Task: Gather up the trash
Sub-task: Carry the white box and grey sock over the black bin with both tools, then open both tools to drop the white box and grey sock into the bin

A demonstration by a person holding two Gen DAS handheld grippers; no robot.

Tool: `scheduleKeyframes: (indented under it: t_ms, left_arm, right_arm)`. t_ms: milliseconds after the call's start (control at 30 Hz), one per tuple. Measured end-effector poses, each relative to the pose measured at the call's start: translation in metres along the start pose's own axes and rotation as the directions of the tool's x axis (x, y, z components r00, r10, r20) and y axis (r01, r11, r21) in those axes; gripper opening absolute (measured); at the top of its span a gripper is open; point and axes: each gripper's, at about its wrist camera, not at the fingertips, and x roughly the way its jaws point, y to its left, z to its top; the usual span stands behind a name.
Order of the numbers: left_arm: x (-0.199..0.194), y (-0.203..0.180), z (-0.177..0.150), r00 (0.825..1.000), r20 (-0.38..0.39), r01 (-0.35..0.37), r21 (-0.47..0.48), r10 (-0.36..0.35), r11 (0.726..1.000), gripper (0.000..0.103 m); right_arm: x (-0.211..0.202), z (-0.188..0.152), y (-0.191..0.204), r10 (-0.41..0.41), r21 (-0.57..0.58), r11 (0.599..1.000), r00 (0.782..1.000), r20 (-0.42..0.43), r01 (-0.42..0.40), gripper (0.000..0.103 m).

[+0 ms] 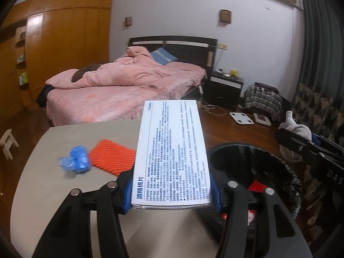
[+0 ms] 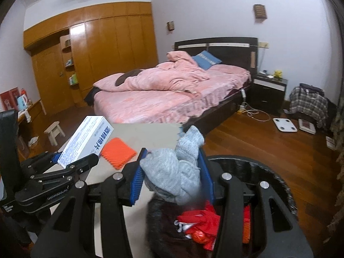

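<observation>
My left gripper (image 1: 172,190) is shut on a white box with blue print (image 1: 172,154), held above the table's right edge beside the black trash bin (image 1: 253,161). The box also shows in the right wrist view (image 2: 86,139). My right gripper (image 2: 172,176) is shut on a grey sock (image 2: 174,167), held over the bin's rim (image 2: 279,180); the sock also shows in the left wrist view (image 1: 294,133). Red wrappers (image 2: 200,223) lie inside the bin. A crumpled blue plastic bag (image 1: 75,159) and an orange ribbed pad (image 1: 111,153) lie on the table.
The grey table (image 1: 53,193) stands at the foot of a pink bed (image 1: 120,90). A white scale (image 1: 240,118) and cables lie on the wooden floor by a dark nightstand (image 1: 225,86). A small stool (image 1: 7,142) stands at the left.
</observation>
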Motion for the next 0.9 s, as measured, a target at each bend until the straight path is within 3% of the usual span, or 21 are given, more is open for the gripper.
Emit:
scheduleKeyframes:
  t_ms: [467,900]
  left_arm:
    - [0.026,-0.073,-0.003,0.991,-0.042,0.132,0.114,-0.128,0.985,0.054]
    - [0.061,-0.108,-0.011,0.980,-0.087,0.189,0.154,-0.177,0.970,0.054]
  right_arm:
    - [-0.020,-0.027,-0.066,-0.121,0.068,0.990,0.992,-0.021,0.123,0.045]
    - [-0.008,-0.036,-0.092,-0.141,0.073,0.987,0.989,-0.051,0.144,0.045]
